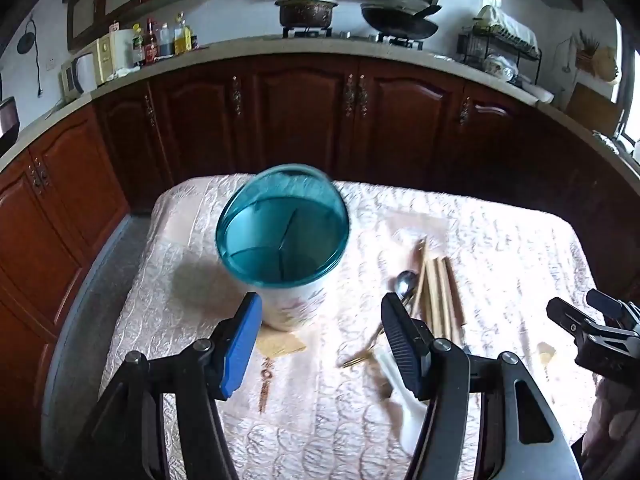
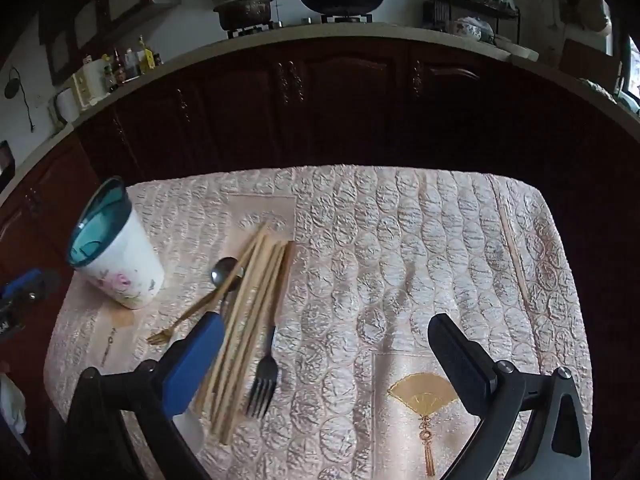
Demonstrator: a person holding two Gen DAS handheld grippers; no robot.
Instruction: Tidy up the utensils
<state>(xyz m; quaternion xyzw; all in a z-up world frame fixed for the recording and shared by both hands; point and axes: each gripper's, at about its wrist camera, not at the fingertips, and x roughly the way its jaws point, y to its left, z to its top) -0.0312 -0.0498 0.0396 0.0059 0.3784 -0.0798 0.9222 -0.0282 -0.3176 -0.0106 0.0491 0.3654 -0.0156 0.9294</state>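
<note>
A white flowered utensil holder with a teal rim and inner dividers stands on the table, also seen at the left as the holder. My left gripper is open, and the holder's base sits just beyond its blue finger. To the holder's right lie wooden chopsticks, a metal spoon, a gold fork and a dark fork. My right gripper is wide open above the cloth. Its blue finger hangs over the chopsticks, and nothing is between the jaws.
A single chopstick lies apart near the table's right edge. A white object shows partly under the blue finger. The quilted cloth bears a gold fan pattern. Dark wooden cabinets stand behind the table.
</note>
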